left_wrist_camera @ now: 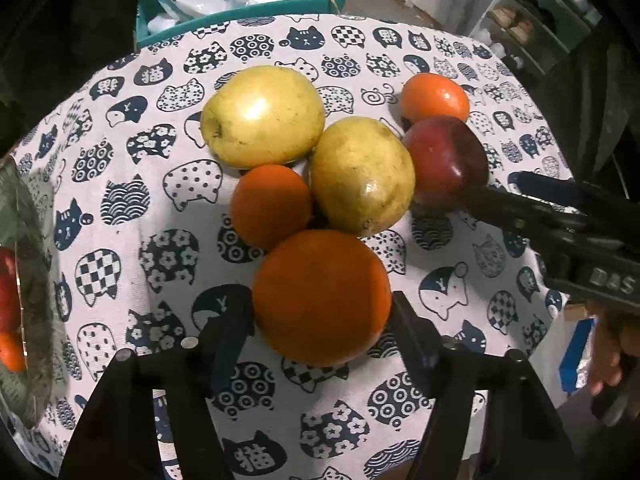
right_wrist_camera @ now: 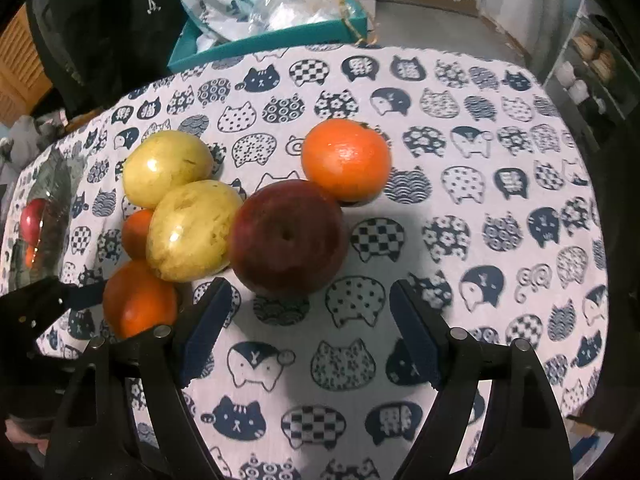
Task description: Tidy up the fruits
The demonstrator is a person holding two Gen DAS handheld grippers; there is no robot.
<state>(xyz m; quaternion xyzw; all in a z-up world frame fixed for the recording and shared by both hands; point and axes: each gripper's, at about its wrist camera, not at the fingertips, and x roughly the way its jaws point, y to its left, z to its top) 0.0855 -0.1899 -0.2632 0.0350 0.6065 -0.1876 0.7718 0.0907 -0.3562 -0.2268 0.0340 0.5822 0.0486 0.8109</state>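
A cluster of fruit lies on the cat-print tablecloth (left_wrist_camera: pixel 120 184). A big orange (left_wrist_camera: pixel 322 298) sits between the open fingers of my left gripper (left_wrist_camera: pixel 312 324), not clamped. Behind it are a small orange (left_wrist_camera: pixel 271 206), two yellow apples (left_wrist_camera: pixel 262 116) (left_wrist_camera: pixel 362 176), a red apple (left_wrist_camera: pixel 444 160) and another orange (left_wrist_camera: pixel 434 96). My right gripper (right_wrist_camera: pixel 310 304) is open just in front of the red apple (right_wrist_camera: pixel 286 236), with its fingers apart from the fruit. The right gripper also shows in the left wrist view (left_wrist_camera: pixel 492 194), next to the red apple.
A glass bowl (left_wrist_camera: pixel 24 280) at the table's left edge holds a red fruit and an orange one. A teal box (right_wrist_camera: pixel 276 40) with plastic bags stands behind the table. Shelves (right_wrist_camera: pixel 592 72) stand at the right.
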